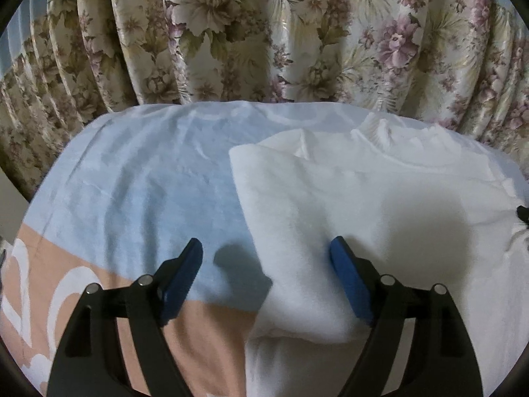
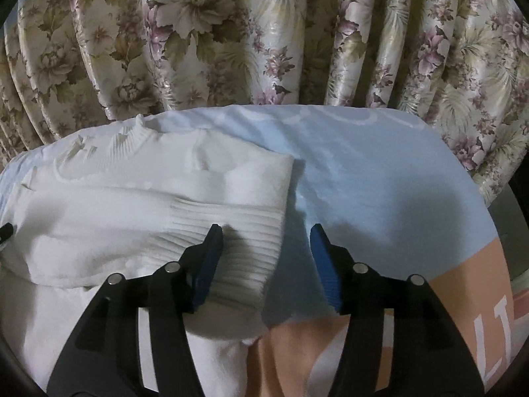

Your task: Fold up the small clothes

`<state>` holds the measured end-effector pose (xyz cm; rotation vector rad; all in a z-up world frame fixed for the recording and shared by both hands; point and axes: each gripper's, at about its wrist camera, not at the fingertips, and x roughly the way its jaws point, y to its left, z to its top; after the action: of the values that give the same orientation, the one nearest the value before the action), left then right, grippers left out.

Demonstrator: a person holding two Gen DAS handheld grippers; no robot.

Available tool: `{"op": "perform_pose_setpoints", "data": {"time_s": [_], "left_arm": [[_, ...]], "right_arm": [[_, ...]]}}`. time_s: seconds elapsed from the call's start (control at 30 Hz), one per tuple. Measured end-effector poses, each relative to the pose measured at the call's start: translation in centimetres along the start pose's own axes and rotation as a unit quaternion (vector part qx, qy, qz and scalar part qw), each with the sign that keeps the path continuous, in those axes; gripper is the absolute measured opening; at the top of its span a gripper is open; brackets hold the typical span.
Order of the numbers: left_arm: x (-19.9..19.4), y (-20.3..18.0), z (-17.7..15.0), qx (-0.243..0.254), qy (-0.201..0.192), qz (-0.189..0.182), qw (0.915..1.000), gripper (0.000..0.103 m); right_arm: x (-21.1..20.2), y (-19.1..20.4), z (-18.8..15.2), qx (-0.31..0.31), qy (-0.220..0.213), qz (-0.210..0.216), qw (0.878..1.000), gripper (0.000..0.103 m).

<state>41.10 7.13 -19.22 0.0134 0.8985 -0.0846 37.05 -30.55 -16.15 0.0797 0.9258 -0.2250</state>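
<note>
A white knit sweater (image 1: 380, 205) lies on a bed, its sides folded inward. In the left wrist view my left gripper (image 1: 266, 246) is open, its blue pads straddling the sweater's folded left edge low over the cloth. In the right wrist view the sweater (image 2: 132, 205) fills the left half, a ribbed cuff (image 2: 244, 251) folded across it. My right gripper (image 2: 264, 233) is open, its left pad over the cuff and its right pad over the sheet. Neither holds cloth.
The bed sheet (image 1: 148, 178) is light blue with a peach band and white shapes near me. A floral curtain (image 1: 264, 33) hangs right behind the bed's far edge. The other gripper's tip shows at the right edge (image 1: 523, 213) of the left wrist view.
</note>
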Motion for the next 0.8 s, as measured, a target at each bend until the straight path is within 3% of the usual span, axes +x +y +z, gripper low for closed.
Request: {"op": "perform_pose_setpoints", "data": {"time_s": [0.17,0.3,0.8], "left_arm": [[-2.7,-0.8,-0.8,0.009,-0.028,-0.025,0.9993,0.080],[-6.0,-1.4,-2.4,0.031,-0.046,-0.029,0.9980,0.080],[-16.8,0.3,-9.2,-0.017,-0.052,0.011,0.9984,0.080]], "right_arm": [[-2.1,-0.5,-0.9,0.006,-0.015,0.011,1.000,0.066],[-4.9,-0.4,-2.3,0.000,-0.028,0.020,0.999,0.083],[-16.1,3.5,-9.0,-0.034,-0.031,0.021,0.999,0.091]]}}
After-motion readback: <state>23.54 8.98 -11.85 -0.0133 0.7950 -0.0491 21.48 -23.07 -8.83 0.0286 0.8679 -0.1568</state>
